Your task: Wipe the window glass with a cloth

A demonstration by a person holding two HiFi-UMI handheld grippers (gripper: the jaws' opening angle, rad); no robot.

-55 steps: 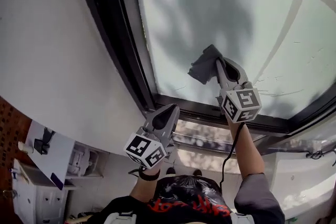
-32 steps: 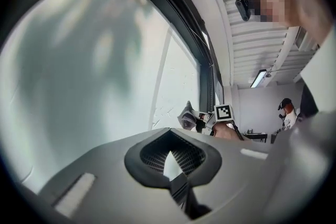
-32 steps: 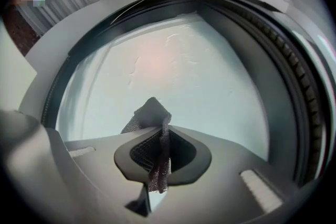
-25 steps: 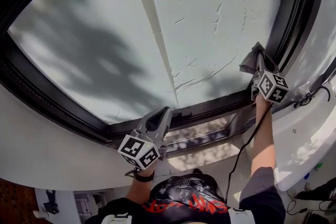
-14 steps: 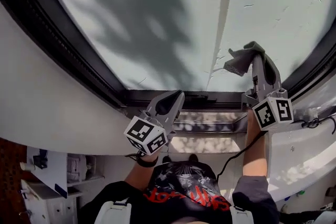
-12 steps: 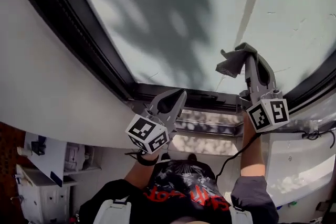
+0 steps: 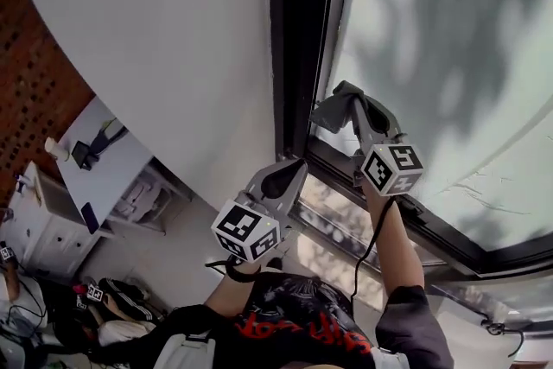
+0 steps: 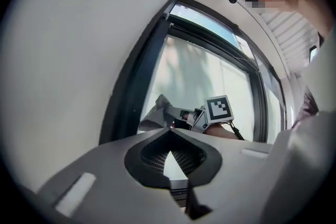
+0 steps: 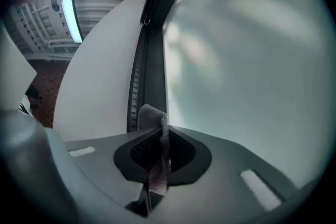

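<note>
Cloth (image 7: 333,111), grey and bunched, is pinched between the closed jaws of the right gripper (image 7: 354,103). It lies against the lower left corner of the window glass (image 7: 449,56), just beside the dark frame (image 7: 298,39). In the right gripper view it runs as a narrow strip along the seam where the jaws meet, its long axis in line with the gripper. Its free end is folded over past the tips towards the frame. The left gripper (image 7: 292,166) hangs lower, in front of the white wall (image 7: 155,30) and apart from the glass. Its jaws are together with nothing between them. Each gripper carries a cube of black-and-white square markers. Red lettering crosses the person's black shirt (image 7: 302,326), too distorted to read.
</note>
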